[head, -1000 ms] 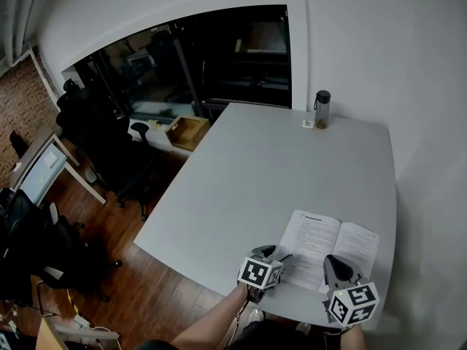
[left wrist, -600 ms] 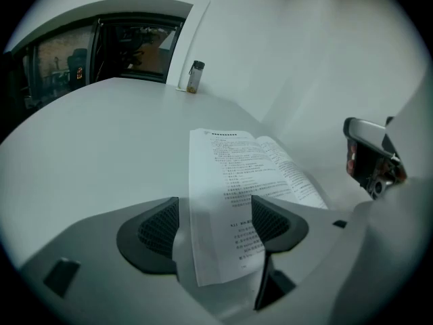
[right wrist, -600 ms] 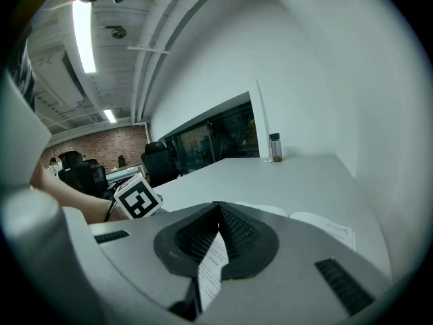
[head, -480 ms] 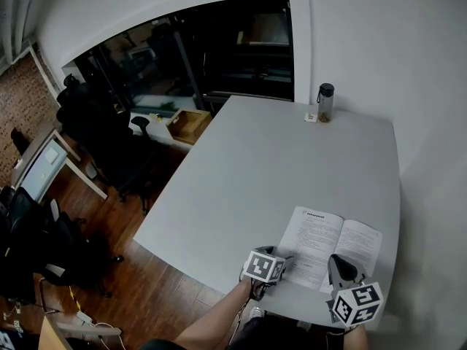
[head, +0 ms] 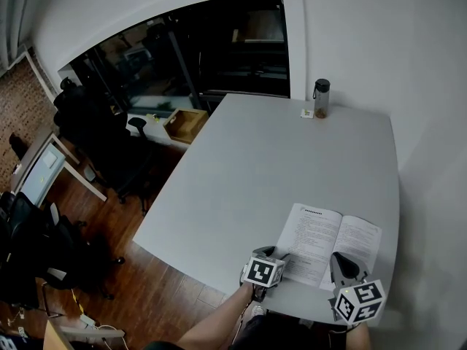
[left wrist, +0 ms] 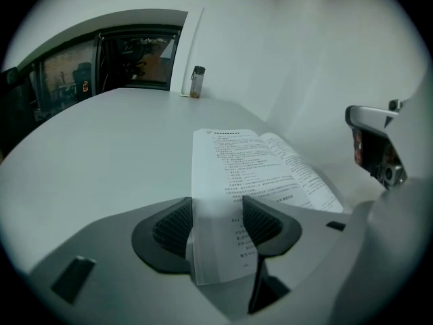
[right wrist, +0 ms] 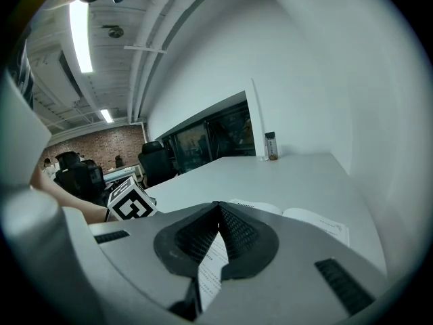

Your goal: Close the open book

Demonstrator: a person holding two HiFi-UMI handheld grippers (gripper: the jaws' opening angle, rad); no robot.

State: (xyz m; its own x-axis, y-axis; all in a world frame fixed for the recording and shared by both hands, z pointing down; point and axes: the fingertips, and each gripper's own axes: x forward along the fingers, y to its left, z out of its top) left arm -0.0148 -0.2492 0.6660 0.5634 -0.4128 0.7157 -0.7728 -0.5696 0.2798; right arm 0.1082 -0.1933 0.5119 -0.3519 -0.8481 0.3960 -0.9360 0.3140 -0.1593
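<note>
On the near right corner of the surface (head: pixel 241 166): the open book (head: pixel 330 239) lies with both halves down and the print facing up.
Done so far: nothing is closed yet. No page is lifted off the book.
Left to do: I think one half must be picked up, swung over the middle fold and laid on the other half. That is almost the whole job.
Step now: it looks like getting a hold of the left page (left wrist: pixel 226 158) at its near outer corner.
Left tongs (head: pixel 280 255): the jaws are apart and closing, and the edge of the left page is between them. The pads do not squeeze the paper yet.
Right tongs (head: pixel 338 258): clenched tight, with the tips at the near edge of the right page (head: pixel 357 240). Print shows through the gap under the pads. I cannot tell if any paper is caught there.
Left arm (head: pixel 215 325): it reaches in from the near edge. Its tongs tip down at the book's corner, with the marker cube (head: pixel 263 272) on top.
Right tongs' pose: low and only a little tipped down, pointing along the book toward the far end.
Far end of the surface: a bottle (head: pixel 321 98) with a dark cap stands well apart from the book. A small thing (head: pixel 307 113) sits just beside it.
</note>
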